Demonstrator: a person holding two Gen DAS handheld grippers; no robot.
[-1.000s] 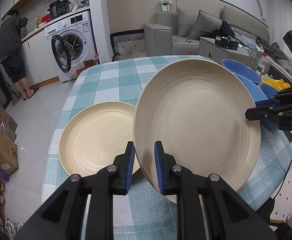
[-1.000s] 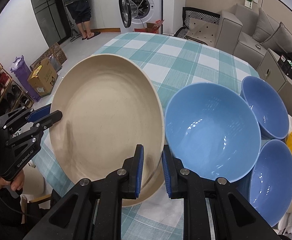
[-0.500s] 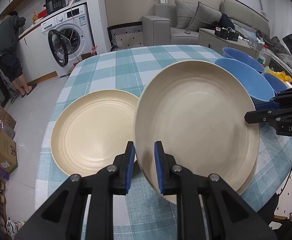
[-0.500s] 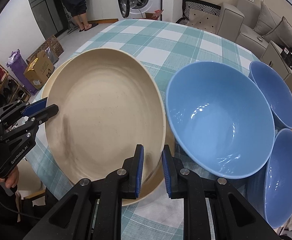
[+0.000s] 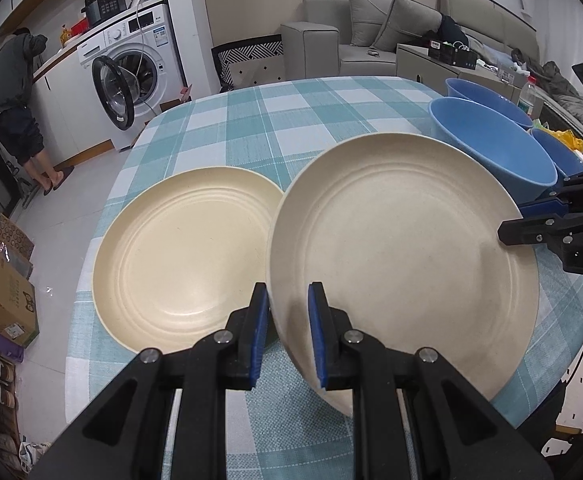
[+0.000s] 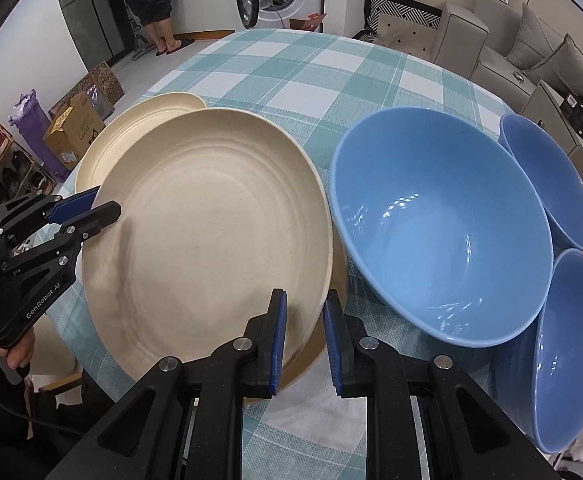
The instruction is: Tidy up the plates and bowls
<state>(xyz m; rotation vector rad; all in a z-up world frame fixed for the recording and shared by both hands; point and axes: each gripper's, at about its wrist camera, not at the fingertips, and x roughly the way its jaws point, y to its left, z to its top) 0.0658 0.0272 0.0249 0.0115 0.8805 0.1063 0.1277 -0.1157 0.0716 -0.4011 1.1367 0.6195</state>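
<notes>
My left gripper point(image 5: 288, 334) and my right gripper point(image 6: 304, 334) are both shut on opposite rims of one beige plate point(image 5: 403, 256), which also shows in the right wrist view point(image 6: 207, 248). The plate is held tilted just above the table. A second beige plate point(image 5: 183, 260) lies flat on the checked tablecloth to its left, partly under it in the right wrist view point(image 6: 131, 128). A further beige rim point(image 6: 337, 272) shows beneath the held plate on its right side. Three blue bowls point(image 6: 439, 224) point(image 6: 547, 176) point(image 6: 571, 352) sit to the right.
The round table's teal checked cloth point(image 5: 291, 120) stretches away behind the dishes. A person point(image 5: 11, 100) bends by a washing machine point(image 5: 131, 76) at the far left. Cardboard boxes point(image 5: 3, 304) stand on the floor. A grey sofa point(image 5: 371, 36) is behind the table.
The held plate has been lowered and levelled toward the table, moving with both grippers. The flat plate and bowls stay where they were.
</notes>
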